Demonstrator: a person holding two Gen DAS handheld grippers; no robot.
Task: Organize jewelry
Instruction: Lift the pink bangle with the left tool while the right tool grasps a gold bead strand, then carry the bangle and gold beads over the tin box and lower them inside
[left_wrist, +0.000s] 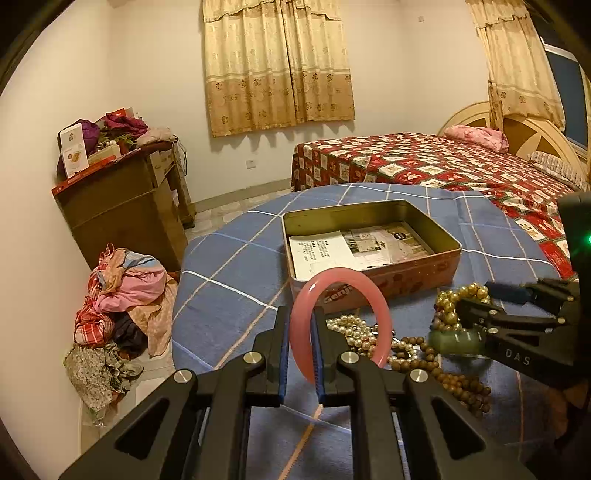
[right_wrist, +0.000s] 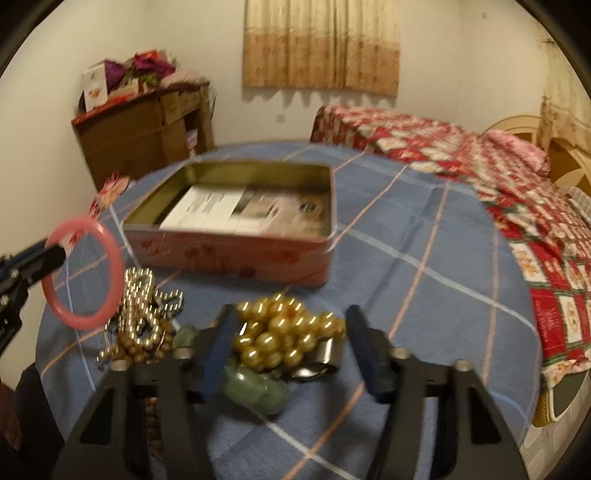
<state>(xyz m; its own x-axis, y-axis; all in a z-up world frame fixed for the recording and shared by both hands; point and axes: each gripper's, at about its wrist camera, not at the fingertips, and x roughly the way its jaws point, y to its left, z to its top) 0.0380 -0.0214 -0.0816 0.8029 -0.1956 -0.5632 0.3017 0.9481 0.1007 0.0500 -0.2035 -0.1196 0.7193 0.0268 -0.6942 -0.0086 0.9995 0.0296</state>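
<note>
The left gripper (left_wrist: 300, 343) pinches the pink bangle (left_wrist: 341, 321) between its pads and holds it above the blue checked cloth (left_wrist: 229, 280). The right gripper (right_wrist: 291, 354) has its jaws apart around the gold bead cluster (right_wrist: 284, 332), pressing nothing I can see. A green stone bracelet (right_wrist: 258, 391), pearls (left_wrist: 351, 328) and wooden beads (left_wrist: 454, 384) lie beside it. The open tin (left_wrist: 369, 210) stands just behind, with papers inside.

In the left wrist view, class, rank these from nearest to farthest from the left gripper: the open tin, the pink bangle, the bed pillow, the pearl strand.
1. Pink bangle: clamped in the left gripper.
2. Pearl strand: just right, on the cloth.
3. Open tin: ahead, mid-table.
4. Bed pillow: far right, at the headboard.
</note>
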